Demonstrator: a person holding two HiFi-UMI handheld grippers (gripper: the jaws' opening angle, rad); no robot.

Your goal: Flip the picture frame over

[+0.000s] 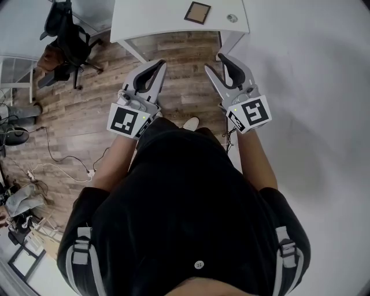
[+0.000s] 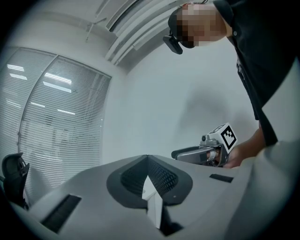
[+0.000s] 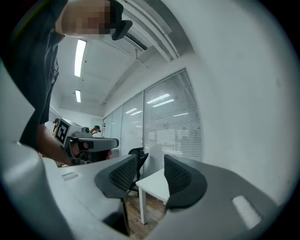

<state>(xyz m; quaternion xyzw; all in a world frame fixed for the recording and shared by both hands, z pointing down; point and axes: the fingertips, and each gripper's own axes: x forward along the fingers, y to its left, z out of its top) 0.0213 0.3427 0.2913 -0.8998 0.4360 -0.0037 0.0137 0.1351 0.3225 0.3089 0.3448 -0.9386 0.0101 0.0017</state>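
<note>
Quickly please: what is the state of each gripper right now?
Left gripper: closed, holding nothing.
Right gripper: open, nothing between its jaws.

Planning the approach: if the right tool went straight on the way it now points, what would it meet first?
Probably the white table: its near corner shows between the open jaws of the right tool, nothing in front. Whether it hits the edge or clears the top is unclear.

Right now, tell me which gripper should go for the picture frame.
Right. The right gripper has its jaws apart and empty, and it points toward the white table bearing the picture frame. The left gripper is shut, its view facing a bare wall.
</note>
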